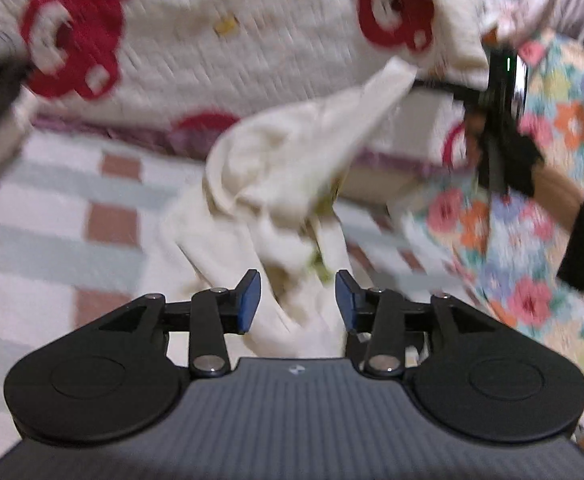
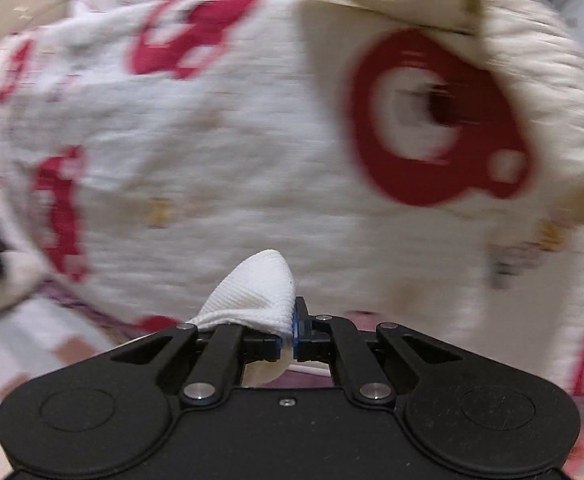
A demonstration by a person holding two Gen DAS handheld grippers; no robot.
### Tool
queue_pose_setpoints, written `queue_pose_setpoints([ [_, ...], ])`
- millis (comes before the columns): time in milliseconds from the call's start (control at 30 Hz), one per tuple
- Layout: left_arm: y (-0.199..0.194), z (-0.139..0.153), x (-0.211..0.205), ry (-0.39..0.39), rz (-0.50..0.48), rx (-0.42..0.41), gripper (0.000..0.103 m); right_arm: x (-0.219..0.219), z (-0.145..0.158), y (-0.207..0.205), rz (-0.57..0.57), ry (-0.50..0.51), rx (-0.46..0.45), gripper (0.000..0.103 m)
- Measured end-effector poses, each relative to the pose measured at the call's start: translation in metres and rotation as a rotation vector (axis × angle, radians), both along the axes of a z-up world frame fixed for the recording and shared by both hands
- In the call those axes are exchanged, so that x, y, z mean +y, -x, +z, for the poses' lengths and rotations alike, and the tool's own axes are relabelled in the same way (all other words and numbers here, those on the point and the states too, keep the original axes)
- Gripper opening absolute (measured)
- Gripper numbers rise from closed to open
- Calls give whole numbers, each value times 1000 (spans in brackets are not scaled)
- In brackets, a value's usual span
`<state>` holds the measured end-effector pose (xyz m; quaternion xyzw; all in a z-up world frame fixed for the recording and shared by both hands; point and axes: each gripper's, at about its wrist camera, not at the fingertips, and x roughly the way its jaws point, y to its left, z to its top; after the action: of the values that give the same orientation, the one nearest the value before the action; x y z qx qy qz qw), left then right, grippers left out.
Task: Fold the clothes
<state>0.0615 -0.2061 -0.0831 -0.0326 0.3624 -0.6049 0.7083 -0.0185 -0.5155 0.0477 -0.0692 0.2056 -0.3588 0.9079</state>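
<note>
A cream garment [image 1: 292,168] hangs crumpled in the middle of the left wrist view, stretched up to the right. Its lower folds drop between the blue pads of my left gripper [image 1: 298,300], which stands open around them. At the upper right, my right gripper [image 1: 424,80] holds the garment's raised corner. In the right wrist view, the right gripper [image 2: 287,336] is shut on a fold of the white ribbed cloth [image 2: 255,292], which bulges out to the left of the fingers. Both views are motion-blurred.
A cream quilt with red bear prints [image 1: 195,48] [image 2: 251,152] fills the background. Below it lies a checked sheet [image 1: 51,216] in pale grey and brown. A floral fabric [image 1: 532,248] lies at the right, beside a gloved hand [image 1: 524,160] on the right gripper.
</note>
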Motion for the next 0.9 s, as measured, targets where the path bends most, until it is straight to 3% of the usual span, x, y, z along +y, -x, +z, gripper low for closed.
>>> queue_pose_setpoints([
  [133, 27, -22, -27, -114, -31, -28, 49, -31, 11, 39, -128, 17, -3, 5],
  [233, 45, -35, -43, -233, -7, -155, 51, -45, 12, 60, -185, 26, 6, 5],
  [300, 52, -43, -48, -287, -8, -202, 59, -51, 11, 69, -203, 22, 11, 5],
  [400, 53, -53, -53, -343, -36, -187, 63, -56, 7, 80, -214, 12, 22, 5],
  [533, 45, -58, -54, -332, -37, -114, 64, -59, -3, 89, -212, -6, 31, 5],
  [567, 44, -60, -56, -330, -28, -106, 45, -60, -7, 89, -209, -15, 30, 5],
  [600, 44, -62, -58, -339, -23, -121, 14, -61, -12, 89, -205, -26, 27, 5],
  [667, 45, -59, -60, -349, -4, -192, 5, -64, -22, 90, -202, -50, 18, 5],
  [733, 45, -51, -59, -343, 28, -267, 4, -66, -35, 90, -204, -78, 0, 5],
  [900, 25, 8, -22, -304, 297, -458, 2, -70, -31, 99, -209, -91, -38, 5],
])
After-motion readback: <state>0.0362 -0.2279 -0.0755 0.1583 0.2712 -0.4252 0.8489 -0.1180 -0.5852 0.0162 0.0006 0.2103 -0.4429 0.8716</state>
